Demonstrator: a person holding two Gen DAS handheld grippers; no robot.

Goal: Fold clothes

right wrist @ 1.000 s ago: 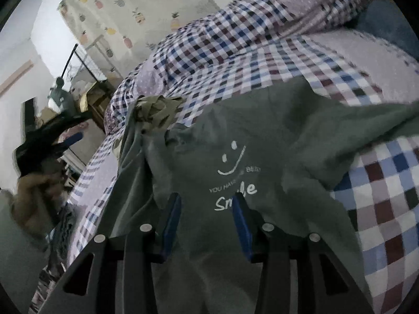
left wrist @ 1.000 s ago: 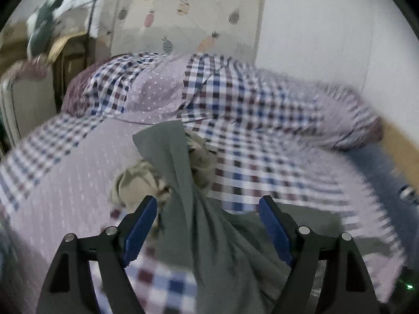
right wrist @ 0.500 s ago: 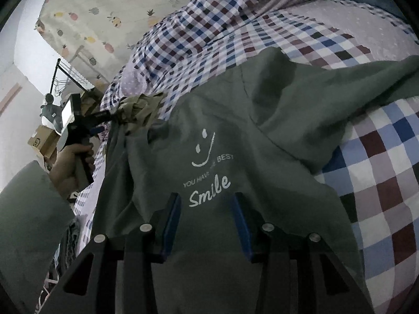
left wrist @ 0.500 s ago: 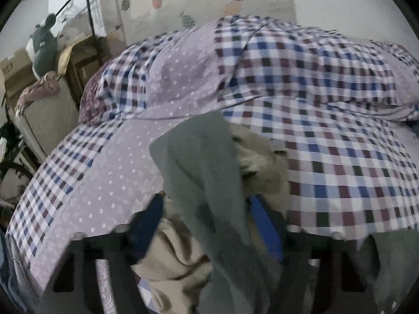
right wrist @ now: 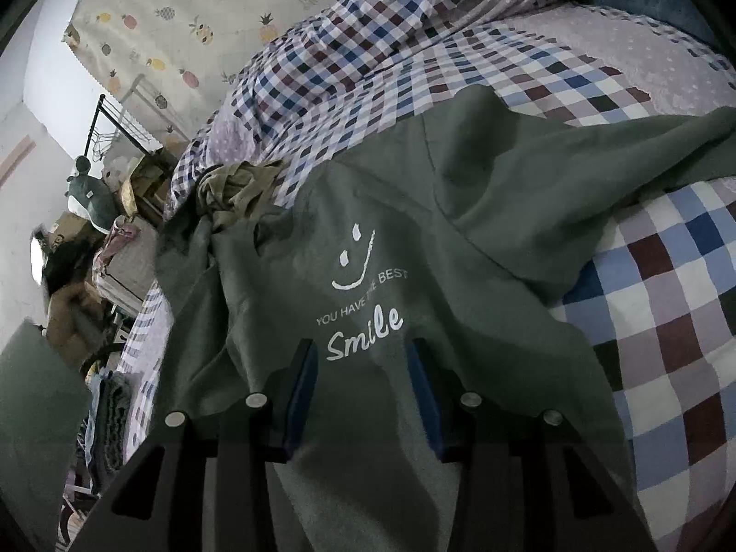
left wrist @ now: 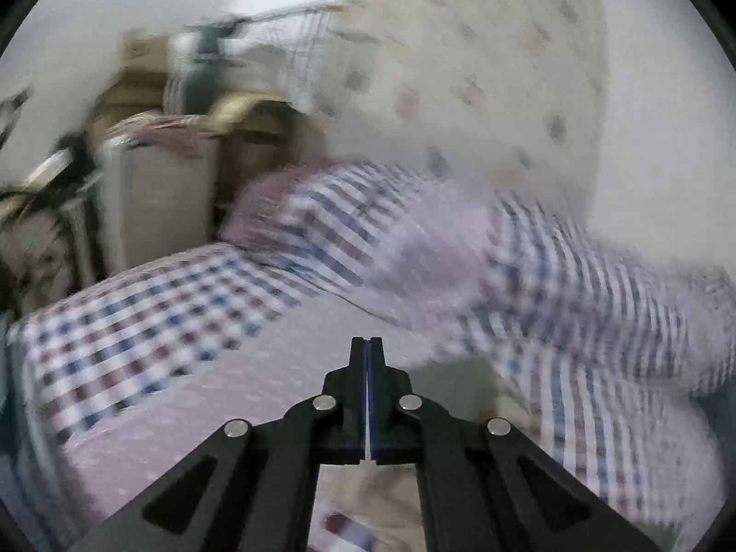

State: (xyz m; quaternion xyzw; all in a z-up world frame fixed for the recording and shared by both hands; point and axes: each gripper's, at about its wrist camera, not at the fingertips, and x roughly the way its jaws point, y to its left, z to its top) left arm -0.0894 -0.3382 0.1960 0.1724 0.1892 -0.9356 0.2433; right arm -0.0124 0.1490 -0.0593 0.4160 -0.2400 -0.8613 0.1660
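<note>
A grey-green T-shirt [right wrist: 460, 230] printed with a smiley and "Smile" lies spread and creased on the checked bed [right wrist: 667, 322]. My right gripper [right wrist: 363, 368] is open just over its lower front, a blue pad on each side of the print. A crumpled khaki garment [right wrist: 234, 193] sits at the shirt's far left edge. In the blurred left wrist view my left gripper [left wrist: 368, 354] is shut with nothing visible between its fingers, held above the bed. Beige cloth [left wrist: 368, 497] shows below its fingers. A person's hand [right wrist: 69, 313] is at the far left of the right wrist view.
Checked pillows [left wrist: 414, 239] are heaped at the head of the bed below a pineapple-print wall hanging [right wrist: 184, 37]. Boxes, a pale cabinet [left wrist: 152, 193] and a metal rack crowd the floor beside the bed's left side.
My left gripper was open around the shirt's grey sleeve; it has shut and swung up and left, with no cloth seen in it. The right gripper has stayed open over the print.
</note>
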